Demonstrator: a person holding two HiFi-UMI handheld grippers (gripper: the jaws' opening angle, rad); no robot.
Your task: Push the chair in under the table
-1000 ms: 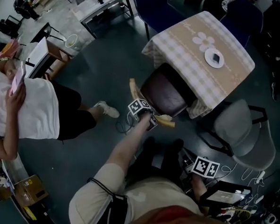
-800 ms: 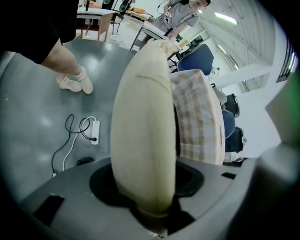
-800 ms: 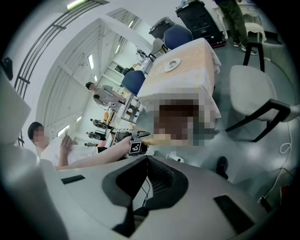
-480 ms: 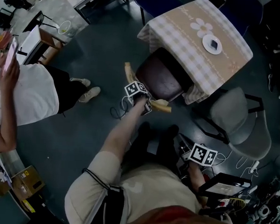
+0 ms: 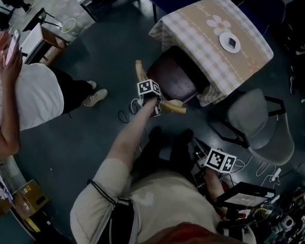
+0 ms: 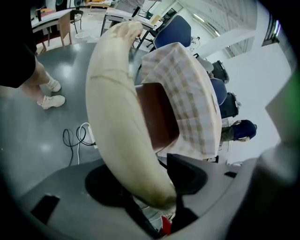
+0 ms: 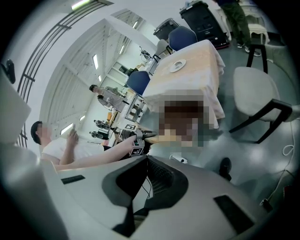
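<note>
Seen from above: chair [image 5: 174, 78] with dark brown seat and pale curved wooden backrest [image 5: 175, 108], drawn up to the table [image 5: 199, 29]. Far part of the seat tucked beneath the overhanging checked tablecloth; near part and backrest clear of the table edge. White plate [image 5: 230, 42] on the tabletop, toward the far side.

Left gripper [image 6: 151, 180] at the chair's backrest, on the side nearest the person, reached out on a straightened arm and pointing steeply down. Along its jaws: backrest rising as a broad cream band from between the two jaws, brown seat and hanging cloth just behind it. Jaws apart and just now opening wider, with the backrest between them but not clamped; right jaw just beside the wood, left jaw largely hidden behind it.

Right gripper [image 7: 142, 187] low at the person's right side, well apart from the chair and the table. Jaws closed together, nothing between them.

Grey office chair [image 5: 260, 125] to the right of the table, apart from the brown chair. Coiled cable [image 5: 125, 115] on the dark floor near the left gripper. Bystander [image 5: 25, 98] in a white top at the left edge, well apart from the chair.
</note>
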